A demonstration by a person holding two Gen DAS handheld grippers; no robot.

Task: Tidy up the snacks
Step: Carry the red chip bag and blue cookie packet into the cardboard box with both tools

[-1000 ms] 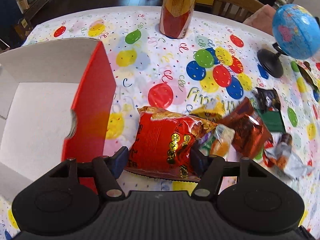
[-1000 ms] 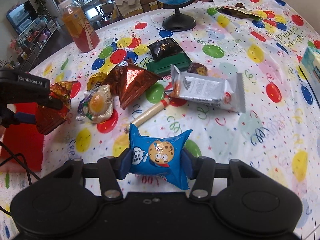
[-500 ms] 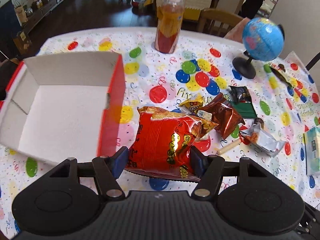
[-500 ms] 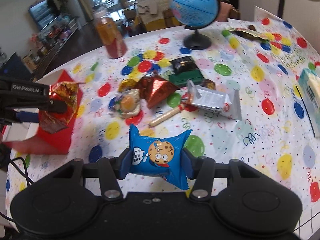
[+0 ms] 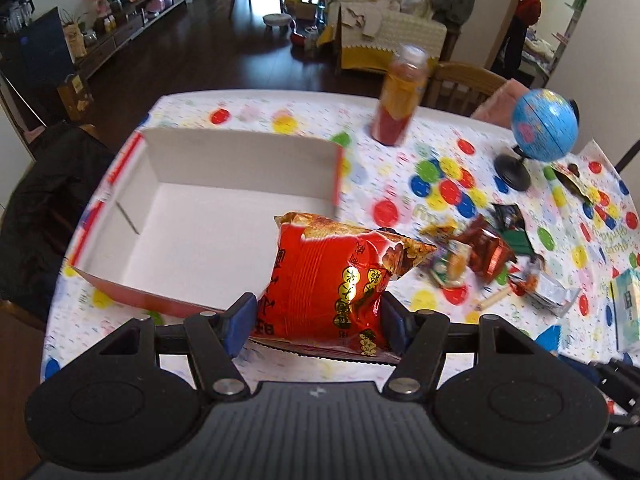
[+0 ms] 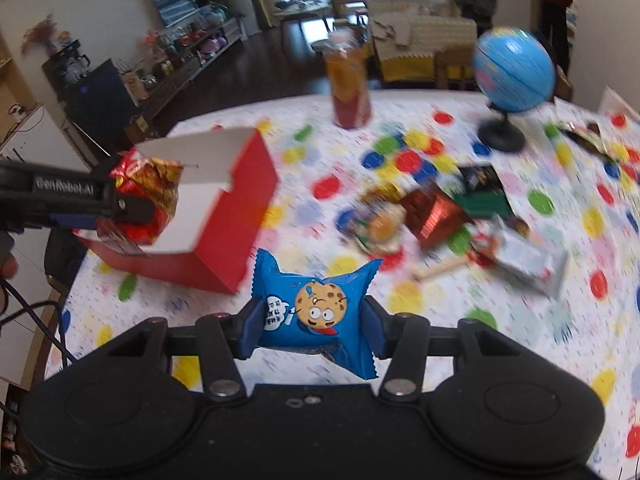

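My left gripper [image 5: 318, 326] is shut on a red snack bag [image 5: 332, 280] and holds it in the air above the near right corner of an open red box [image 5: 180, 216] with a white inside. In the right wrist view the left gripper [image 6: 132, 210] and its red bag [image 6: 150, 184] hang over the box [image 6: 240, 208]. My right gripper [image 6: 310, 330] is shut on a blue cookie packet [image 6: 316, 308], held above the table to the right of the box.
Several loose snack packets [image 5: 480, 256] lie in a heap on the balloon tablecloth [image 6: 440, 312]. A drink bottle [image 5: 400, 108] and a blue globe [image 5: 544, 128] stand at the back. A pale box [image 5: 626, 312] lies at the right edge.
Both grippers have risen and pulled back with their packets. The left one has moved left, so the red bag now hangs over the box's corner.
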